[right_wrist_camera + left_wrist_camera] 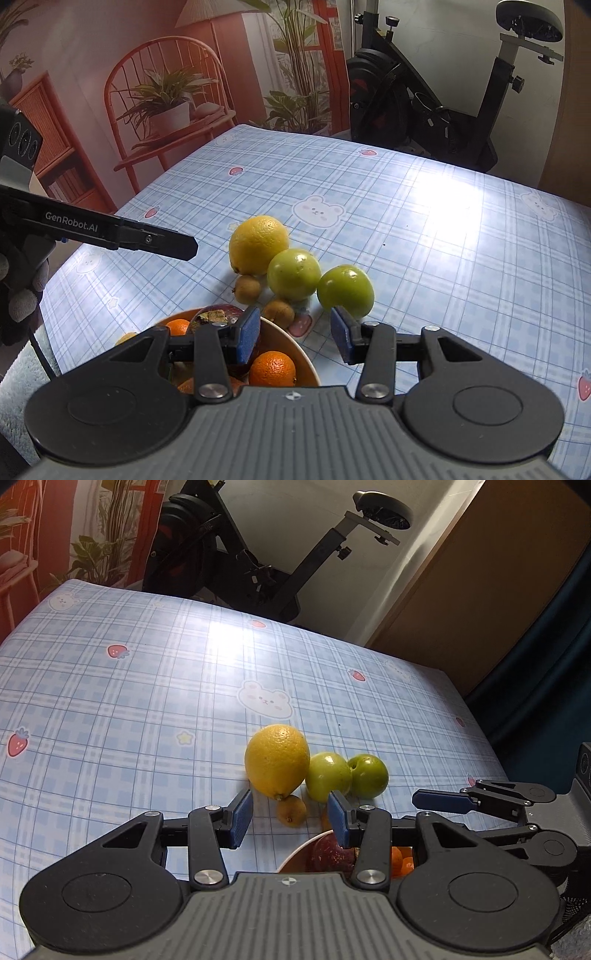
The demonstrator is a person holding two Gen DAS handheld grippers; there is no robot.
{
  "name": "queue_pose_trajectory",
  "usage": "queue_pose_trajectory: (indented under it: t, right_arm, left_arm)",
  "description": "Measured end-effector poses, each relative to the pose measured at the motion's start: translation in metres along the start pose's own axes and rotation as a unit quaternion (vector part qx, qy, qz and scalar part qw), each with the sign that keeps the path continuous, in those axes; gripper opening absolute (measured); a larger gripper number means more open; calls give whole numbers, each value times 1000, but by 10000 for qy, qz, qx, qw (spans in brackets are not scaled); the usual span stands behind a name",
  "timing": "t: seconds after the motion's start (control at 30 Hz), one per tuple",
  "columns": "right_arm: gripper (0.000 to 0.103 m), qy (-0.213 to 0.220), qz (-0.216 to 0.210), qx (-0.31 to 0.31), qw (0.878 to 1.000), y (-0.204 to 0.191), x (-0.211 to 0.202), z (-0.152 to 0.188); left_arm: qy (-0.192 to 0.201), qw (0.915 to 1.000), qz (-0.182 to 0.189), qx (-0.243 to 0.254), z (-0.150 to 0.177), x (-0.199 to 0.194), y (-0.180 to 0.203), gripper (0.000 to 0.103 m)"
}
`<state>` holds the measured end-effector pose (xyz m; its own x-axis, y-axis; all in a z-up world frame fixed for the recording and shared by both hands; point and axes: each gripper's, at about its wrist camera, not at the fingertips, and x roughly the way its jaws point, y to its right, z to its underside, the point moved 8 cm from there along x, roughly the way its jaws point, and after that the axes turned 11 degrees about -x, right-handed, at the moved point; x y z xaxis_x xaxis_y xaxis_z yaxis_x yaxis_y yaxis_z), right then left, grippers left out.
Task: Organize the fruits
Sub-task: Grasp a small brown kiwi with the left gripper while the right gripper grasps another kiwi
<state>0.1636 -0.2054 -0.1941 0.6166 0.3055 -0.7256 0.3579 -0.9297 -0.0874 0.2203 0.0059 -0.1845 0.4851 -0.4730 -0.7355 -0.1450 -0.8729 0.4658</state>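
Observation:
A yellow lemon (277, 761) (258, 244), two green apples (328, 776) (293, 274) (345, 291) and two small brown fruits (248, 289) (280, 312) lie together on the plaid tablecloth. A bowl (291, 345) (295, 853) near the front edge holds oranges (272, 368) and a dark red fruit (330, 853). My left gripper (291, 818) is open and empty, just short of the lemon. My right gripper (295, 332) is open and empty, over the bowl's far rim, its right pad near the right apple.
The table (443, 229) is covered by a blue plaid cloth with bears and strawberries. An exercise bike (436, 107) stands behind the far edge. A red chair backdrop (166, 110) is at the left.

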Motion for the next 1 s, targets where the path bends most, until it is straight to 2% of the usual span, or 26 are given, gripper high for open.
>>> queue_pose_trajectory:
  t: [0.17,0.3,0.6,0.67,0.77,1.0]
  right_arm:
    - [22,-58,-112,132,9998,4,11,4]
    - [21,-106,-100,232,9996,7,15,6]
    - [21,-172,-105,403,9990,13,18,10]
    - [21,-189,-111,425,9989,12,20,9]
    - [21,-209,-127,471,9986,13,21,9]
    - [21,-257,-206,684,9971,13,25,6]
  left_arm:
    - [-287,9994,-33,-212,4,21,-4,46]
    - [-430,9985,-35,-335,4,35,-4,46]
    - [-533,9983,-174,-156,8,53,3,46]
    - [-551,9982,-218,-99,11,58,4,44]
    - [-577,9980,-235,-102,15,65,6,26]
    - [-425,9987,-260,66,21,58,8,26]
